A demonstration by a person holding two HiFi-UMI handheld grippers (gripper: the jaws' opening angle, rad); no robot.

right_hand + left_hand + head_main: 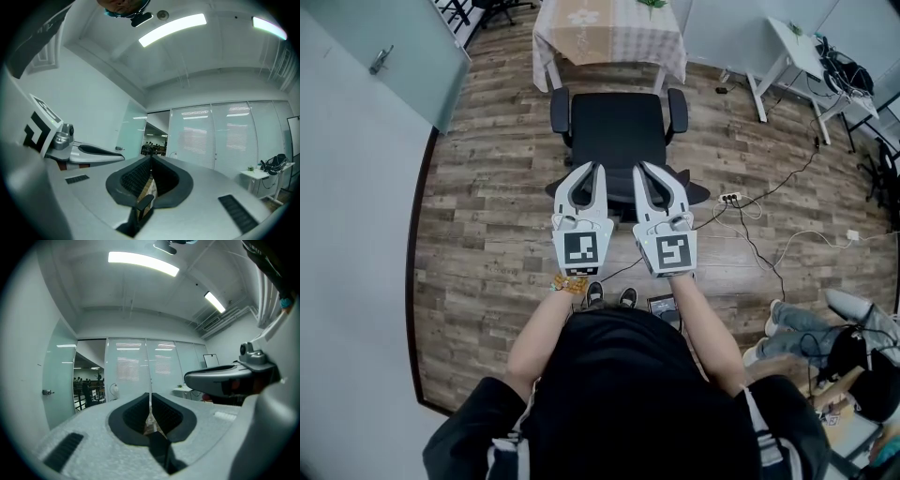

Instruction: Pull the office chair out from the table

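A black office chair (619, 127) with two armrests stands pushed up to a table with a checked cloth (609, 42) at the top of the head view. Both grippers are held level, side by side, over the near edge of the chair. The left gripper (589, 169) has its jaws together with nothing between them, as the left gripper view shows (150, 397). My right gripper (649, 169) is likewise shut and empty (151, 159). Whether either one touches the chair I cannot tell. A chair armrest shows through the gap under the right jaws.
A white desk (797, 47) stands at the back right. Cables and a power strip (731, 198) lie on the wood floor right of the chair. A person's legs (806, 333) are at the lower right. A glass door (384, 56) and wall close off the left.
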